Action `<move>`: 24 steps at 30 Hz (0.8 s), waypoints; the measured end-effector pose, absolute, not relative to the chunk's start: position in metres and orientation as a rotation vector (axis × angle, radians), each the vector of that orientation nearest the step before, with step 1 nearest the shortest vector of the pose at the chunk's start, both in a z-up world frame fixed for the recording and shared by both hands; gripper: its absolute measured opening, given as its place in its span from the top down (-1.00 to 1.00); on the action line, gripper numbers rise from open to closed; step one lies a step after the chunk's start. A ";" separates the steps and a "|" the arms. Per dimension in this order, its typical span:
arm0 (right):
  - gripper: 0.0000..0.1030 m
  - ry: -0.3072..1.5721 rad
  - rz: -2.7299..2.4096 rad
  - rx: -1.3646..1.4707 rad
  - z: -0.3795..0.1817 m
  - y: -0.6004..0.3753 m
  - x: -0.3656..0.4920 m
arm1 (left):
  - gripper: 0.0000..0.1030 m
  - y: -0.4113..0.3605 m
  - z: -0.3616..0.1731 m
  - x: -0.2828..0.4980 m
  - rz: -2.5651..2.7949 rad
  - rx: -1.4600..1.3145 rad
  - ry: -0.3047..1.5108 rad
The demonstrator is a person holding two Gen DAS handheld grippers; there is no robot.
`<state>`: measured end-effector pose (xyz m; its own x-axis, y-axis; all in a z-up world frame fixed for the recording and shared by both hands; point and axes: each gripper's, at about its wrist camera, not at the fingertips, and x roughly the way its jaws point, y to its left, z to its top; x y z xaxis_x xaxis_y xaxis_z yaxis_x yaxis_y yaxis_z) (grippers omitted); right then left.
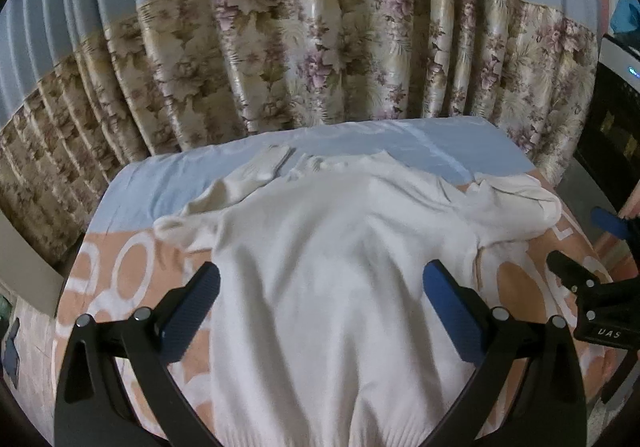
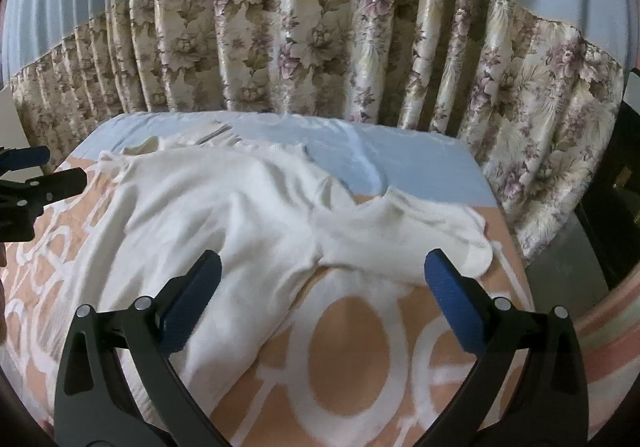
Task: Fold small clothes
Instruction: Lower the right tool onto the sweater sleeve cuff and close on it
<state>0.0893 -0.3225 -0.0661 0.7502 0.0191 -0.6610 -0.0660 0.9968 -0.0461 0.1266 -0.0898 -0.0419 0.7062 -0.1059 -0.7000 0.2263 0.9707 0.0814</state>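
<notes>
Sweater (image 1: 320, 267) lies spread on your bed (image 1: 132, 259), hem toward you, collar toward the curtain (image 1: 280, 67). Your left gripper (image 1: 320, 311) hangs over its body with fingers wide apart, holding nothing. Your right gripper (image 2: 320, 307) is also spread wide and empty, above the sweater's side edge and the peach cover. One sleeve (image 2: 404, 239) lies folded across just ahead of the right gripper; the other trails off toward the blue sheet (image 1: 460, 151).
</notes>
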 end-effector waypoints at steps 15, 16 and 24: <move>-0.46 0.869 0.031 -0.106 -0.148 -0.417 0.229 | -0.97 -0.137 -0.091 0.241 -0.186 0.208 0.896; -0.43 0.877 0.036 -0.110 -0.154 -0.420 0.236 | -0.97 -0.138 -0.094 0.245 -0.188 0.204 0.907; 0.46 0.964 0.075 -0.129 -0.180 -0.438 0.272 | -0.97 -0.135 -0.116 0.260 -0.190 0.215 0.931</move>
